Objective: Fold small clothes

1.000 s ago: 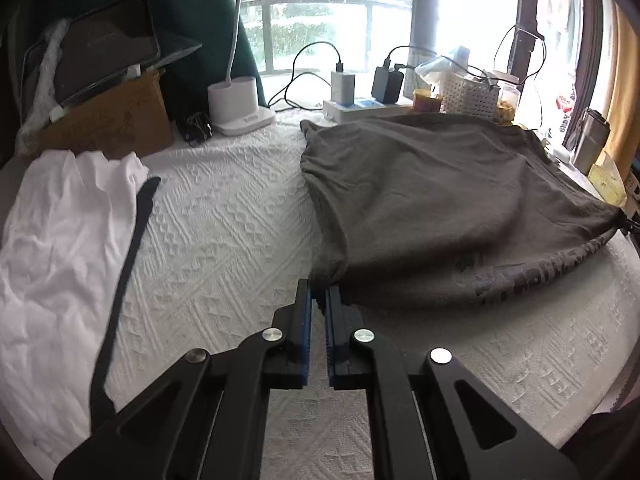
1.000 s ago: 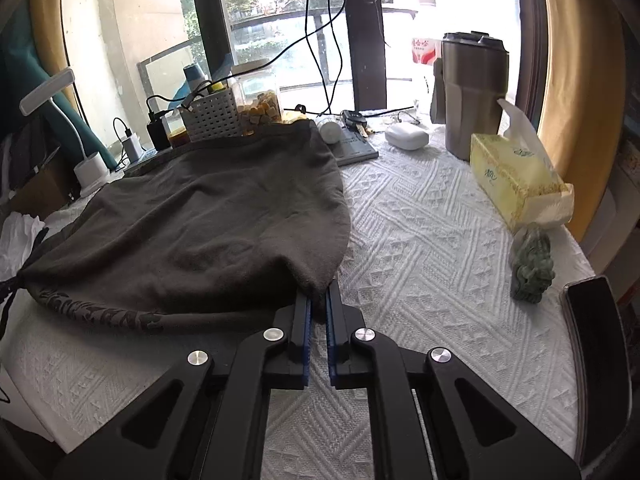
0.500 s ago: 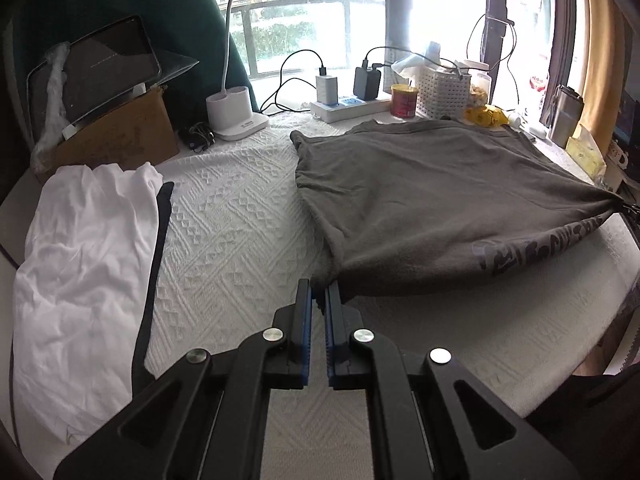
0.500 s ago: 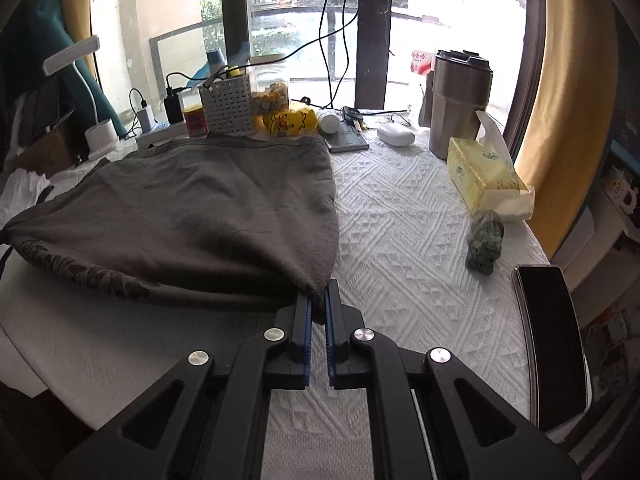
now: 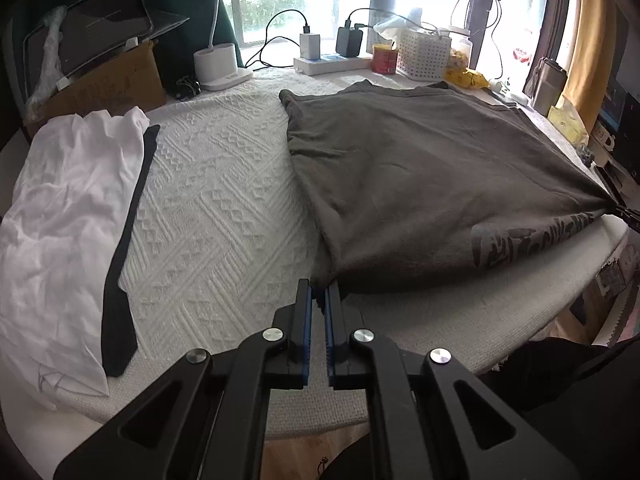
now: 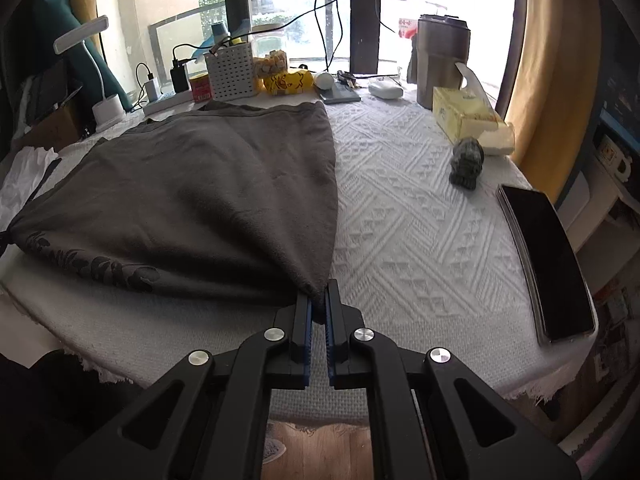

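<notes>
A dark grey shirt [image 5: 420,184] with a dark print lies stretched over the white textured tablecloth [image 5: 208,208]; it also shows in the right wrist view [image 6: 192,200]. My left gripper [image 5: 319,292] is shut on the shirt's near left corner. My right gripper [image 6: 319,294] is shut on its near right corner. Both corners are pulled toward the table's near edge, so the cloth is taut between them. The right gripper's tip shows at the far right of the left wrist view [image 5: 624,210].
A crumpled white garment [image 5: 60,216] with a black strip [image 5: 124,248] lies at the left. Along the back stand a lamp base [image 5: 218,66], a power strip [image 5: 332,62], a white basket [image 6: 231,72], a steel tumbler [image 6: 442,60], a tissue box [image 6: 468,124]. A dark tablet [image 6: 548,268] and a small figurine [image 6: 466,162] lie at the right.
Both grippers have pulled back toward the near table edge with the shirt corners held, dragging the shirt nearer and flatter. More of the table edge and floor shows below.
</notes>
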A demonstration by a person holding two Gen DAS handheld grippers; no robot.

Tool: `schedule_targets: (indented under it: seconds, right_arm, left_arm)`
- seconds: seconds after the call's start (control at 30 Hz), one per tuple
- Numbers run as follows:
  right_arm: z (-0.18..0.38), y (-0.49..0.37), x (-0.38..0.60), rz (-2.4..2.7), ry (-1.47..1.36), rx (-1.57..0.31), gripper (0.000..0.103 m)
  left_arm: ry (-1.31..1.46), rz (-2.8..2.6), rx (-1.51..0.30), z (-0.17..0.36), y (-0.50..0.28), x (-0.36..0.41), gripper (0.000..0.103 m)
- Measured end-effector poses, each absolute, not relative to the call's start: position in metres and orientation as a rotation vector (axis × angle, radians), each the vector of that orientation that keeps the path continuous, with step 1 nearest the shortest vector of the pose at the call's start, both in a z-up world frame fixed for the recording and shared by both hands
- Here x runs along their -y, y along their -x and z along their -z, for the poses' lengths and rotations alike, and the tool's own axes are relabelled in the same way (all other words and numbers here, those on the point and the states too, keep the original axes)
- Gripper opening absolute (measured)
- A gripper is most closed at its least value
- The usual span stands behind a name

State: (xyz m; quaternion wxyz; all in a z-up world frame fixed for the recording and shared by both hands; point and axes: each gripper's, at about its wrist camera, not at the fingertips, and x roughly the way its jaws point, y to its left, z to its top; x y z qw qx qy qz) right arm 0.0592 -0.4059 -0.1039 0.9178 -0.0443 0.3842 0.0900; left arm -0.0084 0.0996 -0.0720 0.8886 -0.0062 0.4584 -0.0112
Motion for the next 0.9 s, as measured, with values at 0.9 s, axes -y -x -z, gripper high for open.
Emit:
schedule_targets:
  seconds: [0.9]
  right_arm:
    - [0.096, -0.047, 0.406, -0.015, 0.059, -0.765, 0.044]
  left_arm:
    - [-0.139, -0.187, -0.824, 0.063, -0.005, -0.118, 0.005]
